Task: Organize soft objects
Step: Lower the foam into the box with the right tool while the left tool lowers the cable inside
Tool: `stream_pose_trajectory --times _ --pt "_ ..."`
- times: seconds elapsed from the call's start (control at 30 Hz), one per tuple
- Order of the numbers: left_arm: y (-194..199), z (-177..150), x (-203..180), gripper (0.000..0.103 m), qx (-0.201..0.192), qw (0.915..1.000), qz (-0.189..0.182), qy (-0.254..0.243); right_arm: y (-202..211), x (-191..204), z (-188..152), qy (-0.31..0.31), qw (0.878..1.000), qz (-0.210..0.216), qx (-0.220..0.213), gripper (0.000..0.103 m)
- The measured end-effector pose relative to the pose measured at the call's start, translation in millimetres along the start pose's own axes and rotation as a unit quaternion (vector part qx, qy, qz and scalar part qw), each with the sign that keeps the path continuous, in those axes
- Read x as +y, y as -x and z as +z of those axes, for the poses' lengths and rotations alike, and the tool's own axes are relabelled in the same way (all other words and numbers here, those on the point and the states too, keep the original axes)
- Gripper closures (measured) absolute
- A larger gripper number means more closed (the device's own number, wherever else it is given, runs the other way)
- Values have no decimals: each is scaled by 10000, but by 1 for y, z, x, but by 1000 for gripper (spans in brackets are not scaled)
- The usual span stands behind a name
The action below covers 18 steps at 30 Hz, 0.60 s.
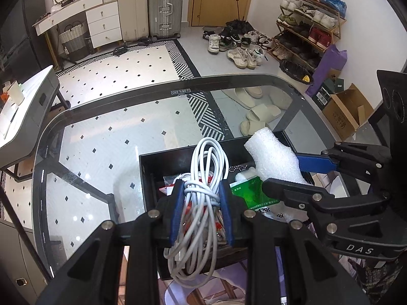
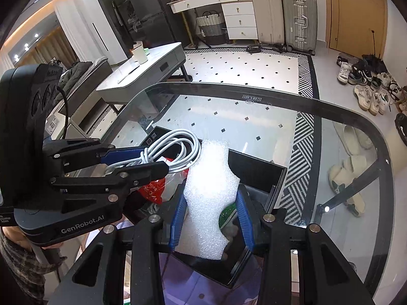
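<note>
My left gripper (image 1: 202,190) is shut on a coiled white cable (image 1: 203,203) and holds it above a black box (image 1: 147,178) on the glass table. My right gripper (image 2: 212,203) is shut on a white foam sheet (image 2: 211,185) over the same box (image 2: 254,167). In the left wrist view the right gripper (image 1: 285,170) reaches in from the right with the foam sheet (image 1: 274,160). In the right wrist view the left gripper (image 2: 155,157) enters from the left with the cable (image 2: 175,147). The box holds a green packet (image 1: 249,190) and a red-and-white bag (image 2: 155,190).
The glass table (image 1: 101,117) has a dark rounded rim. A grey side table (image 2: 142,76) stands off its left. Slippers (image 1: 259,111) show through the glass. A cardboard box (image 1: 343,111), shoe rack (image 1: 305,25) and suitcases (image 1: 165,7) stand farther off.
</note>
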<state>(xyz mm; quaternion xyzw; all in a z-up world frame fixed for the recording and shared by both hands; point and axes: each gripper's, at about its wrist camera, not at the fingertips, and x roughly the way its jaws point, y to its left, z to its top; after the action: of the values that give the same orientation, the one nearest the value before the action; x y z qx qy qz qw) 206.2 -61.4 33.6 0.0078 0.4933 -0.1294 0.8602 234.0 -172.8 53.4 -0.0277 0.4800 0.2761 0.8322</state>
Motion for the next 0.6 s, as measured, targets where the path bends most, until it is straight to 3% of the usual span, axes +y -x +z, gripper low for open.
stream_pose_trajectory --times 0.43,0.5,0.6 --pt "-3 0 -4 76 85 9999 -18 -76 -13 6 1 73 9998 14 165 63" --pt "-3 0 -5 73 81 9999 -25 -93 -11 6 1 71 9999 7 152 58" --pt "1 -1 -4 60 42 10000 -3 -79 -7 4 0 46 9999 -3 109 52"
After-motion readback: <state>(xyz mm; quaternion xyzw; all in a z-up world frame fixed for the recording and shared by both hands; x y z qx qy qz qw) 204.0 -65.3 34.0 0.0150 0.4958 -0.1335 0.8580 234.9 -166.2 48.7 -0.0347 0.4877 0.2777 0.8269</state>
